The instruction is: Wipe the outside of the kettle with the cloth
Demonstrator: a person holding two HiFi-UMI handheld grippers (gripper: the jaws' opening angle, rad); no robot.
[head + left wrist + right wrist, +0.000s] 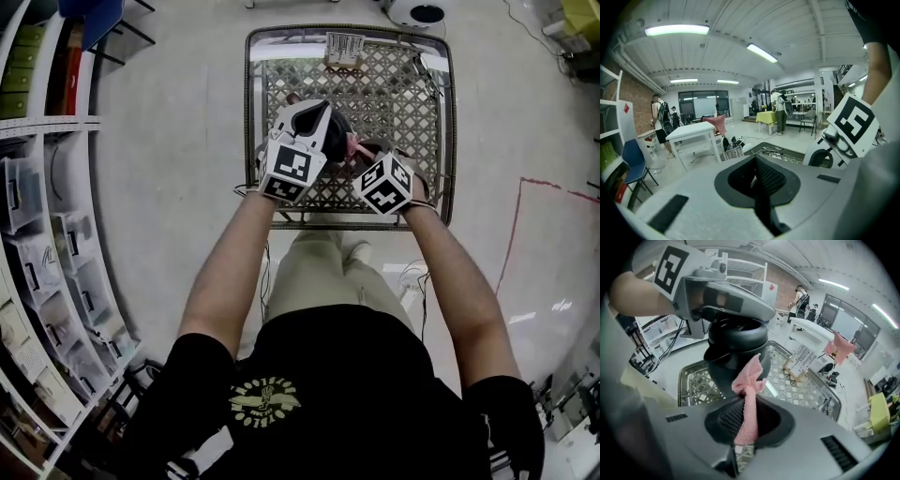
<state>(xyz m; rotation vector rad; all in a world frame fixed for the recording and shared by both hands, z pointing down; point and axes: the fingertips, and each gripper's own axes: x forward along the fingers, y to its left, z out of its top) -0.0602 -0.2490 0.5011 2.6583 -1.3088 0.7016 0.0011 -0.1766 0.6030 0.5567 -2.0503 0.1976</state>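
A black kettle [733, 350] stands on the metal lattice table [394, 89]; the head view shows a little of the kettle [337, 133] between my two grippers. My left gripper [312, 122] lies over the kettle's top, and its jaws look shut on the kettle's dark handle. The left gripper view shows those jaws [761, 180] closed together. My right gripper [747, 401] is shut on a pink cloth [749, 373], whose bunched end rests against the kettle's side. From above, the cloth [352, 146] shows pink just ahead of the right gripper [364, 157].
A small wire rack [344, 49] sits at the table's far edge, with a cable [427, 70] at the far right corner. Shelves with bins [47, 244] line the left. A white round object [417, 11] is on the floor beyond the table.
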